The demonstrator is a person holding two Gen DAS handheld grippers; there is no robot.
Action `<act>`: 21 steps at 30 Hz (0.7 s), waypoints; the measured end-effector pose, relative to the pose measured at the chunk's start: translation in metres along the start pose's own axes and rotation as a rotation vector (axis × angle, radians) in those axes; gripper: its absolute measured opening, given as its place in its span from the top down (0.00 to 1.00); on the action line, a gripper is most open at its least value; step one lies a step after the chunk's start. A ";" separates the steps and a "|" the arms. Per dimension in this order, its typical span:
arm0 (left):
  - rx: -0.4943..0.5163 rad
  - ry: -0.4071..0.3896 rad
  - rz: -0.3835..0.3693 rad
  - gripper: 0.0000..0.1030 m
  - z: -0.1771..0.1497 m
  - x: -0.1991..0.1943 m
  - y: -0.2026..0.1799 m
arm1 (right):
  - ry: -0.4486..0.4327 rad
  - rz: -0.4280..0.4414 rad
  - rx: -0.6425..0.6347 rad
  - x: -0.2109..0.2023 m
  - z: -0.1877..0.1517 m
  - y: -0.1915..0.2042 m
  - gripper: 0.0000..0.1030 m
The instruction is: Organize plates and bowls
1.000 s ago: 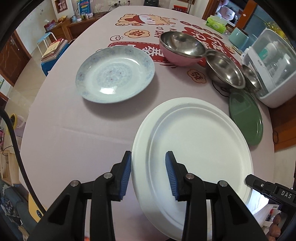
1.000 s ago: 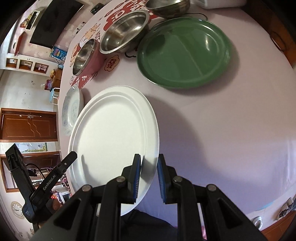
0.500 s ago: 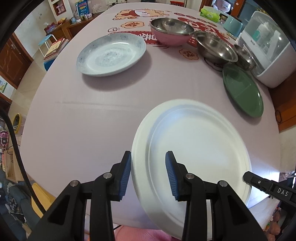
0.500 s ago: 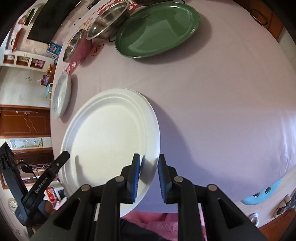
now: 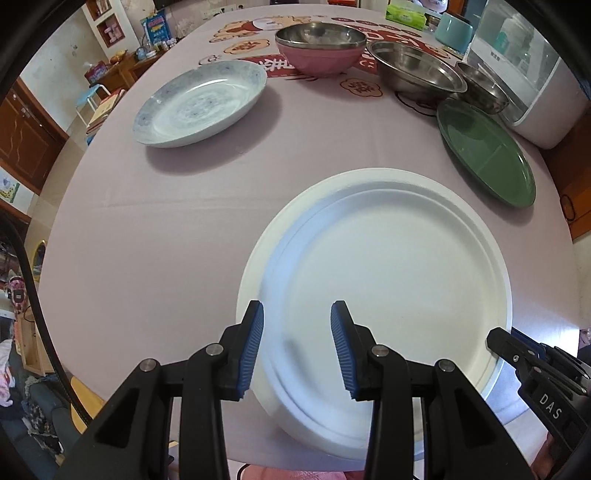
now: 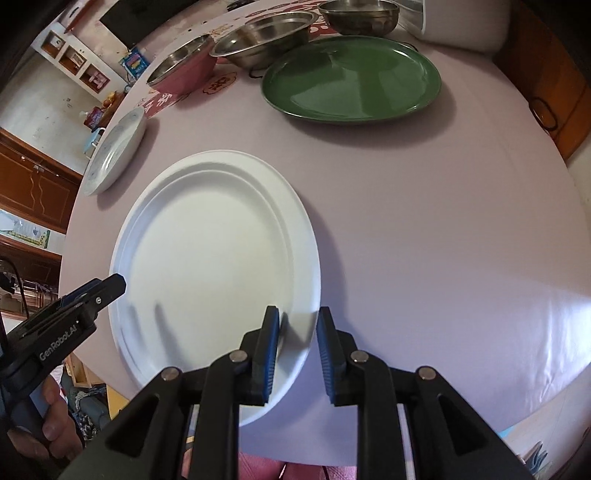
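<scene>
A large white plate (image 5: 388, 295) lies flat at the near edge of the table; it also shows in the right wrist view (image 6: 214, 258). My left gripper (image 5: 297, 345) is open, its jaws straddling the plate's left rim. My right gripper (image 6: 295, 354) is open, its jaws on either side of the plate's right rim. A blue-patterned plate (image 5: 201, 103) lies at the far left. A green plate (image 5: 485, 151) lies at the right. A pink bowl (image 5: 319, 48) and two steel bowls (image 5: 415, 72) stand at the back.
A white appliance (image 5: 532, 85) stands at the back right beside the smaller steel bowl (image 5: 480, 88). The pink tablecloth (image 5: 166, 221) covers the table, whose near edge is just below the white plate. A green tissue pack (image 5: 406, 16) lies at the far end.
The white plate came down from a lifted position onto the table near its front edge. My right gripper's jaws opened off its rim. The left gripper stayed open.
</scene>
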State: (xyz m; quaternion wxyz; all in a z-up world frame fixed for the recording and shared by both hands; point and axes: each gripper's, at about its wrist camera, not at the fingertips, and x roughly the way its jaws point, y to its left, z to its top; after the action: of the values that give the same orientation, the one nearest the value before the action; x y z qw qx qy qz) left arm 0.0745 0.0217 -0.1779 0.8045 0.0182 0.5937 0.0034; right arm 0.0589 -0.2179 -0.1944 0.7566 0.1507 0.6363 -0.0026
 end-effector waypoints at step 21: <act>-0.108 -0.054 -0.088 0.64 0.011 -0.043 0.070 | -0.150 0.085 0.028 -0.028 0.006 0.002 0.67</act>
State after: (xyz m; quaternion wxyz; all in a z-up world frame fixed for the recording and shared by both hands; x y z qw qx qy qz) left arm 0.0737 0.0901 -0.1308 0.8193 -0.0513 0.5711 -0.0005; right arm 0.0602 -0.2225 -0.1662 0.7993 0.1875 0.5709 0.0091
